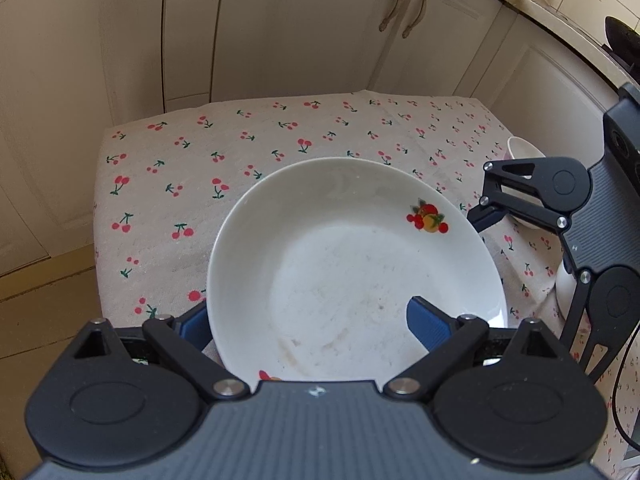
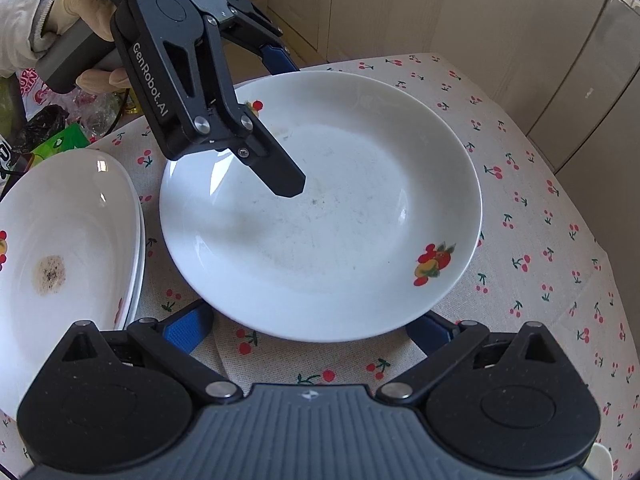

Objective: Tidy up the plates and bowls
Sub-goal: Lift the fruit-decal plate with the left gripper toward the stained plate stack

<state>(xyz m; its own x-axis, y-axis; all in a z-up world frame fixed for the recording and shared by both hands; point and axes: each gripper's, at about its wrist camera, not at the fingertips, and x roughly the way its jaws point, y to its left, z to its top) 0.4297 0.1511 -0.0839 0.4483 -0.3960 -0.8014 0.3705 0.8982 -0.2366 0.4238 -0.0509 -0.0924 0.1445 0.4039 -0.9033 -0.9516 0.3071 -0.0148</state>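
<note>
Left wrist view shows my left gripper (image 1: 308, 322) spread wide across the near rim of the plate (image 1: 360, 240): one blue pad sits outside the rim on the left, the other hangs over the plate's inside on the right, neither pressing on it. The plate lies flat on the cherry-print tablecloth (image 1: 180, 168), toward the table's near edge from this side, and it runs straight ahead of my left fingers.

From the right wrist view, my right gripper (image 2: 308, 330) is also wide, its pads sitting just short of the plate's near rim and holding nothing. My left one reaches in from the opposite side, one finger hovering above the plate's hollow. The left is plainly the nearer: it already straddles the rim, so I judge the lift should be its job.

A stack of plates (image 2: 60, 248) sits just beside this plate, toward the table's left edge in that view, close but apart. A small bowl (image 1: 522, 150) stands beyond my right gripper near the far corner.
</note>
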